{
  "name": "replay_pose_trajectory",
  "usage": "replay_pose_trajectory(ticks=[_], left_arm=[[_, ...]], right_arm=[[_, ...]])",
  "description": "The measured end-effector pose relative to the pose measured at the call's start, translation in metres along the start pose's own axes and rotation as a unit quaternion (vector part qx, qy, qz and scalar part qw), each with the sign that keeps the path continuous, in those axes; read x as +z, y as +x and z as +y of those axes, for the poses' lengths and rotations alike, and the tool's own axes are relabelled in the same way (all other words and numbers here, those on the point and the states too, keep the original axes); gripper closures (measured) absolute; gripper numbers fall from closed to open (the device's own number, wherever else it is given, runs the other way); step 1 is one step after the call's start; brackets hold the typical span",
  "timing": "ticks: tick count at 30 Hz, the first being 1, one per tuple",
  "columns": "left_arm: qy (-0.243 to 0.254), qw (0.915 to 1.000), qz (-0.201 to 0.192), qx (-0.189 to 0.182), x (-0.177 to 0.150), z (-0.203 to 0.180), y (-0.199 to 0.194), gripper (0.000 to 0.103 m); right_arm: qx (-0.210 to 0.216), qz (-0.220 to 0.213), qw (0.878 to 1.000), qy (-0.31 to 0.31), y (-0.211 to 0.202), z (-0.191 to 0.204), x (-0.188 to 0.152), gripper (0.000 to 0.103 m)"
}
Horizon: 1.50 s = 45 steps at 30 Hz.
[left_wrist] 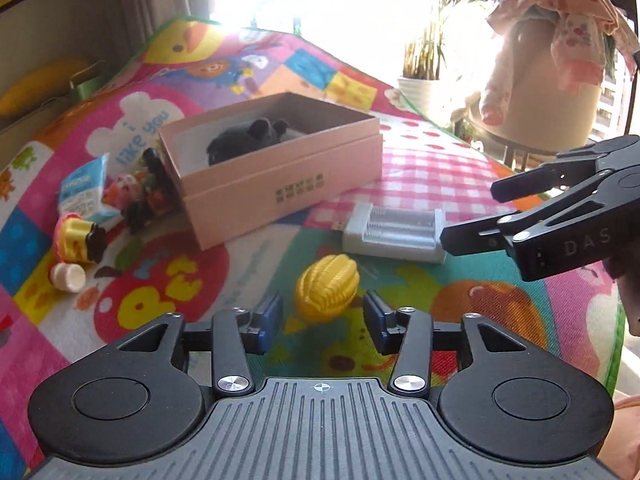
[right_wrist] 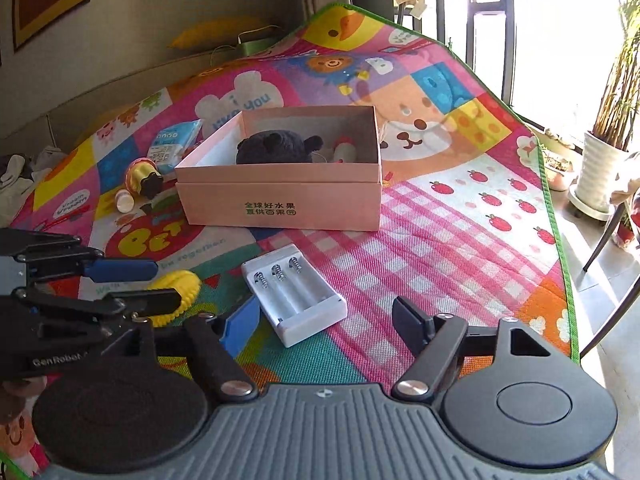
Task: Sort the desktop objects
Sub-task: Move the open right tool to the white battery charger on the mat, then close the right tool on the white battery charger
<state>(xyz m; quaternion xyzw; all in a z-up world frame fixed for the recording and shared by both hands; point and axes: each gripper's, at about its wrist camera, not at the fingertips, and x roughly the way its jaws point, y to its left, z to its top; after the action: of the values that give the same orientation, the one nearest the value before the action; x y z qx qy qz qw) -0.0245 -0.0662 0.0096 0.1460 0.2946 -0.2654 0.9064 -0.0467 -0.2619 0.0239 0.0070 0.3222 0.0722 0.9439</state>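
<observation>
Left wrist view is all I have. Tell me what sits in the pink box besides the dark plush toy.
Observer: A small white and red toy lies beside the black plush toy, toward the right end of the pink box as the right wrist camera sees it.
Operator: Describe the inside of the white battery case.
Observer: The battery case has three bays with springs at the far end and no batteries.
Operator: Report the right gripper's jaws.
Observer: The right gripper is open, with its pads on either side of the case's near end, not pressing it.
</observation>
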Motion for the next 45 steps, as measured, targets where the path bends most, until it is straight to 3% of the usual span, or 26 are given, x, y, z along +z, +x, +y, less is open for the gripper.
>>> replay_pose_trajectory(ticks=[1,3,4,9,12,14,18,23,28,34,39,45], left_arm=[[0.002,1.0000,0.006,0.006,-0.002,0.001,0.000,0.039],[0.008,0.9995,0.012,0.030,-0.005,0.004,0.000,0.012],[0.012,0.9987,0.013,0.049,-0.006,0.006,0.000,0.008],[-0.020,0.9923,0.019,0.121,-0.003,0.032,0.004,0.007],[-0.043,0.9906,0.014,0.129,-0.004,0.043,0.002,0.001],[-0.054,0.9922,0.009,0.112,-0.006,0.044,-0.001,0.000],[-0.065,0.9970,-0.001,0.042,-0.007,0.034,0.000,0.000],[-0.050,0.9986,-0.014,0.011,-0.001,0.021,0.005,0.000],[-0.044,0.9980,-0.006,0.046,0.008,0.014,0.017,0.000],[-0.006,0.9953,-0.003,0.097,0.013,0.021,0.024,0.000],[-0.028,0.9888,0.020,0.145,0.011,0.045,0.031,0.000],[-0.069,0.9859,0.032,0.149,0.004,0.058,0.028,0.000]], right_arm=[[-0.001,-0.001,1.000,-0.007,-0.001,0.002,-0.002,0.020],[-0.001,0.001,1.000,-0.024,-0.003,0.006,-0.006,0.017],[0.001,0.004,1.000,-0.029,-0.002,0.007,-0.006,0.017],[-0.010,0.038,0.997,-0.071,0.024,0.013,0.001,0.017],[-0.070,0.043,0.993,-0.088,0.041,0.009,0.008,0.017],[-0.106,0.031,0.992,-0.067,0.044,0.003,0.013,0.017],[-0.030,0.027,0.999,-0.004,0.037,-0.007,0.011,0.011],[-0.028,0.033,0.999,0.014,0.038,-0.011,-0.001,0.007],[-0.028,0.023,0.998,0.049,0.036,-0.023,-0.006,0.002],[-0.037,0.018,0.998,0.043,0.038,-0.019,-0.008,0.000],[-0.041,0.021,0.998,0.039,0.039,-0.015,-0.009,0.000],[-0.054,0.048,0.997,0.021,0.044,-0.010,-0.004,0.000]])
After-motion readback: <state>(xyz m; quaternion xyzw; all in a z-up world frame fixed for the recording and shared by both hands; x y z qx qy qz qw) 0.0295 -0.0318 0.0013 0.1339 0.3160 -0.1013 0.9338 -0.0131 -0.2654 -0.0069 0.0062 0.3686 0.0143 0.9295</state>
